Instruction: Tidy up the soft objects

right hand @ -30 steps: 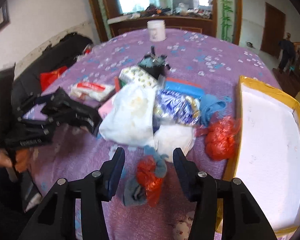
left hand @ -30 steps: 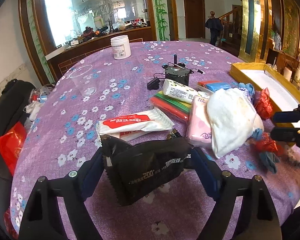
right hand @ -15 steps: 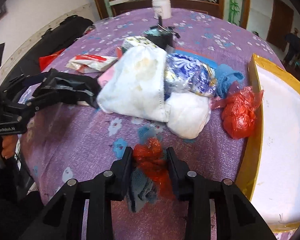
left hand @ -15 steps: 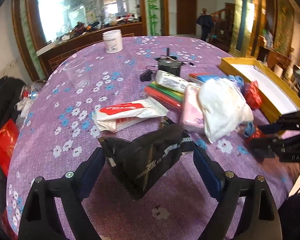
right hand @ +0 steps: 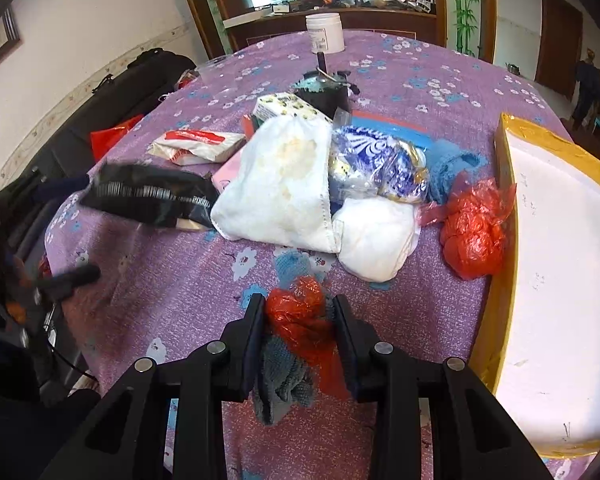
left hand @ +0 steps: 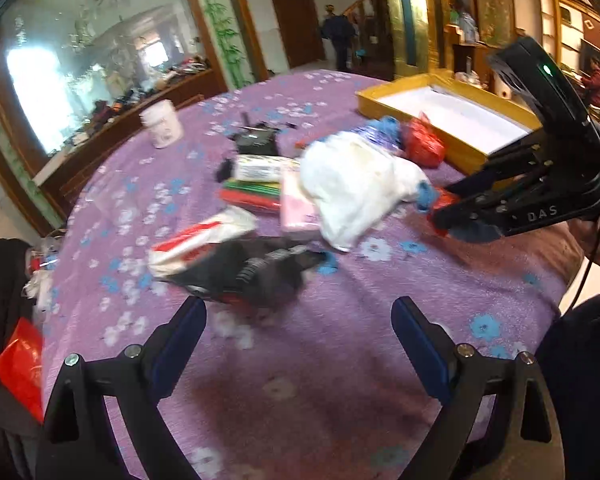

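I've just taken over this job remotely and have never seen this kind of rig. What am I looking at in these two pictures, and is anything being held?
There is no robot arm here. A person holds a two-finger tool in each hand, and each tool carries a wide-angle camera that looks out along its jaws.

The left wrist view shows the left gripper. Its jaws have just been opening and stand wide, with nothing between them. A black packet lies on the purple flowered tablecloth just ahead.

The right wrist view shows the right gripper shut on a red plastic bag bunched with a grey-blue cloth.

Also on the table: a white cloth pouch, a second red bag, a blue-and-white foil packet, a white jar and a yellow-rimmed tray at the right.
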`<state>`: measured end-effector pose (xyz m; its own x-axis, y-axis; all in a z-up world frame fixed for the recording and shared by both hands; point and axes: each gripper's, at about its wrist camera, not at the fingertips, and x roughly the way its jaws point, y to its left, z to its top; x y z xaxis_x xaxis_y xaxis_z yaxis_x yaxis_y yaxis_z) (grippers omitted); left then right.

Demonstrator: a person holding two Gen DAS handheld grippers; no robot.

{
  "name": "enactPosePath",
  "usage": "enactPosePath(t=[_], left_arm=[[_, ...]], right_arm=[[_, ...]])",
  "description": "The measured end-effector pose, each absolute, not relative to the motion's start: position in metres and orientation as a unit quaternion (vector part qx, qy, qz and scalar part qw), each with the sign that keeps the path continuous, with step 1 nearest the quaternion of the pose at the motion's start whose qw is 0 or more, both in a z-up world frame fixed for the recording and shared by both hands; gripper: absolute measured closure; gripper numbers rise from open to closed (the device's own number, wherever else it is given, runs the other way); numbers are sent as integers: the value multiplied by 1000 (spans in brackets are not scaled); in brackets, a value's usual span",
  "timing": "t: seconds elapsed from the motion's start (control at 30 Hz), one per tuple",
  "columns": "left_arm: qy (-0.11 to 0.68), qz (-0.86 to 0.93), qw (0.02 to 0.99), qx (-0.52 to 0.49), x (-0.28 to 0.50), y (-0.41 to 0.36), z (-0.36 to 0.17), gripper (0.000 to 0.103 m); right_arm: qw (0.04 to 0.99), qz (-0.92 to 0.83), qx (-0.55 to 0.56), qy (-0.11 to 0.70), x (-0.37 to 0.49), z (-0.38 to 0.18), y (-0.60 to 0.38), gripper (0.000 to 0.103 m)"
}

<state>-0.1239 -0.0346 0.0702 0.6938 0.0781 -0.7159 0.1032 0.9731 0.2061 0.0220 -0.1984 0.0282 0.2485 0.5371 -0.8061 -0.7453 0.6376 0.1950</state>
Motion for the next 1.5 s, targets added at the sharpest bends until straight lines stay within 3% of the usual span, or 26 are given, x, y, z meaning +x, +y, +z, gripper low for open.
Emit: enactPosePath(t=[0.2,0.47,0.53,0.6,0.7,0.87,1.5], left_arm=[[395,33,913,94,-111,-9,75,8],[447,33,886,121,-74,-12,42,8],[454,47,881,123,-68,-14,34,17],[465,49,877,111,-64,-14,27,54],[468,61,877,89,-64,-14,23,76],[440,93,890,80,-73,-19,33,80],[363,140,913,119,-72,-48,79,80]], right_arm=[[784,416,-112,448,17,33,-197,66],[786,416,-98,446,16,36,-202,66],[787,416,-95,446,17,36,-204,66],[786,417,-93,447,17,36,-204,66],[787,418,-90,445,18,37,-205,66],[790,419,-84,439,19,43,-204,66],[808,417,-64,411,21,66,-217,66]])
